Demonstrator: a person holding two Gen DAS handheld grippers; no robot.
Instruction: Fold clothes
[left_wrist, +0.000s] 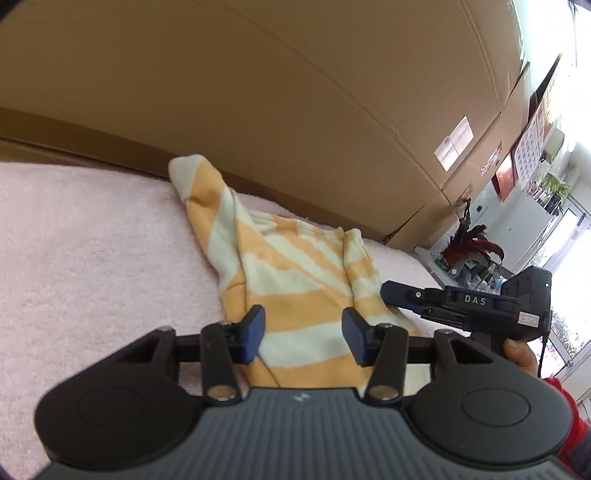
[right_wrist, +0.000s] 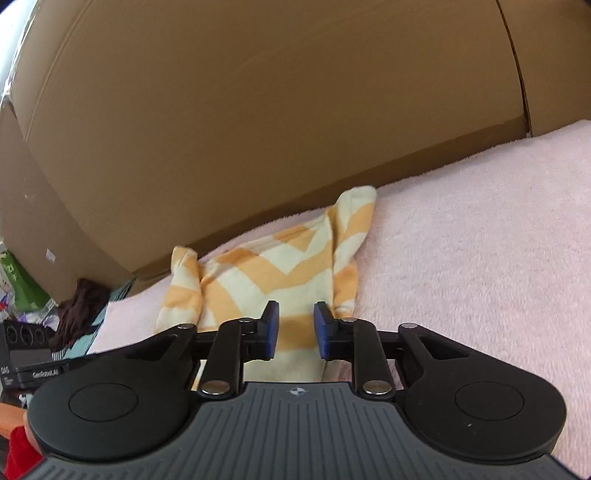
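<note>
An orange-and-cream striped garment (left_wrist: 295, 280) lies partly folded on a pink fleece blanket (left_wrist: 92, 240), its far end reaching toward the wall of cardboard boxes (left_wrist: 295, 92) behind. One sleeve points up toward the boxes, and the other is tucked along the side of the body. In the left wrist view the left gripper (left_wrist: 303, 332) hovers over the near hem with its blue pads wide apart and nothing pinched between them; the cloth simply shows through the gap. The right gripper (right_wrist: 295, 332) hangs over the same near edge from the other side, its pads parted by a narrower gap and also clear of the fabric. From the left wrist view the right gripper appears just beside the garment's edge, held by a hand (left_wrist: 521, 358) in a red sleeve (left_wrist: 569, 406).
</note>
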